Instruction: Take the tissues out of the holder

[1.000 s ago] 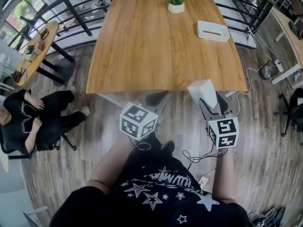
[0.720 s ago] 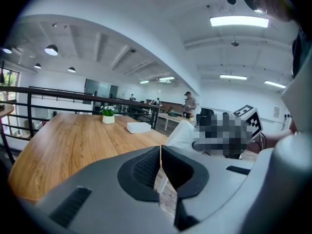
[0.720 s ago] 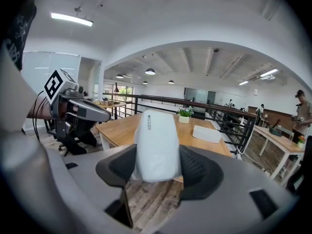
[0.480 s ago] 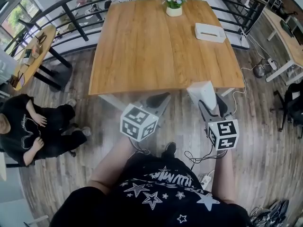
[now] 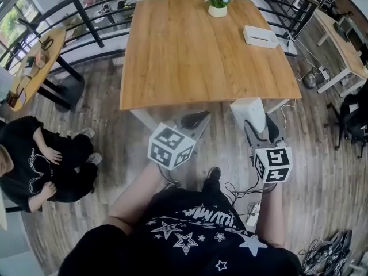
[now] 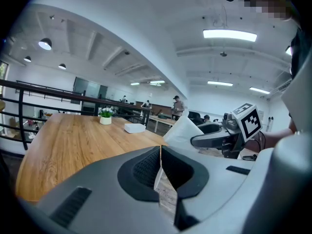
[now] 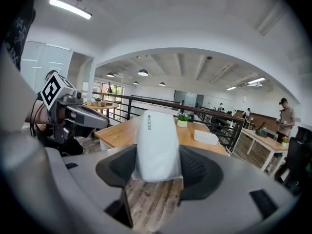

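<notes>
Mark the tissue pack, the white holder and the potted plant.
tissue pack (image 7: pixel 156 145): right gripper view, middle of its wrapper.
white holder (image 5: pixel 260 36): head view, its top face.
potted plant (image 5: pixel 217 10): head view, its white pot.

**Three lenses, one table**

Head camera looked steeply down on the wooden table (image 5: pixel 190 50). Both gripper cameras sat low off its near edge, facing across it, the right close behind the tissue pack (image 7: pixel 156 147). All shared the white holder (image 5: pixel 260 36).
</notes>
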`<state>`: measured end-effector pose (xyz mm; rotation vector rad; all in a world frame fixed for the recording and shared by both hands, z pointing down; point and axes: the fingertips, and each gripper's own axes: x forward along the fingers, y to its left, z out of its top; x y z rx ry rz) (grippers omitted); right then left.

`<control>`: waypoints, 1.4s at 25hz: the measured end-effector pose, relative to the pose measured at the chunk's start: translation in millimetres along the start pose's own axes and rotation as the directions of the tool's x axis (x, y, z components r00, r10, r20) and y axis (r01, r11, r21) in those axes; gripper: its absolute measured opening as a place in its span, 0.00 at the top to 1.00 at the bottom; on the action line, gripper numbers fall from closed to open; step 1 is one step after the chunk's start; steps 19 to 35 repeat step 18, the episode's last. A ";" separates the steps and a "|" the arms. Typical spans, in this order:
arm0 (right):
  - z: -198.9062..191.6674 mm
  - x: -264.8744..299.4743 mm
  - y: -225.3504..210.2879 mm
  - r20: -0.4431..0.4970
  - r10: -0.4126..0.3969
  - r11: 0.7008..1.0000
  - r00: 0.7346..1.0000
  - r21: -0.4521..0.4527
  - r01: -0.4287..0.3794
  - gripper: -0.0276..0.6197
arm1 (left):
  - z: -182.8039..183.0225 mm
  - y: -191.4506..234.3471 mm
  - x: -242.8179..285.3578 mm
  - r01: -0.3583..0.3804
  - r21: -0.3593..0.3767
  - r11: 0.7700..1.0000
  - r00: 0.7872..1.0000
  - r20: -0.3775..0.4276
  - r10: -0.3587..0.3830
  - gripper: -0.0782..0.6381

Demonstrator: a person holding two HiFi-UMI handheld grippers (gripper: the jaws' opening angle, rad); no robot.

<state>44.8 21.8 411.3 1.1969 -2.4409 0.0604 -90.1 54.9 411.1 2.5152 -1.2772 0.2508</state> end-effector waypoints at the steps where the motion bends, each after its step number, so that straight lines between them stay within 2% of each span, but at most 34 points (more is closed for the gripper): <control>1: 3.4 -2.9 11.8 -0.001 -0.008 1.000 1.000 0.000 0.008 0.53 | -1.3 2.3 -11.0 0.009 0.001 1.000 1.000 0.000 -0.009 0.87; 8: 3.3 -30.6 73.9 -0.027 -0.075 0.997 0.997 0.024 0.076 0.53 | -17.0 5.3 -65.4 0.085 0.014 0.996 0.996 -0.016 -0.085 0.87; 18: -10.9 -59.7 128.8 -0.060 -0.150 0.987 0.987 0.045 0.153 0.53 | -44.5 -1.8 -109.0 0.166 0.024 0.986 0.986 -0.035 -0.165 0.87; 35: -10.9 -59.7 128.8 -0.060 -0.150 0.987 0.987 0.045 0.153 0.53 | -44.5 -1.8 -109.0 0.166 0.024 0.986 0.986 -0.035 -0.165 0.87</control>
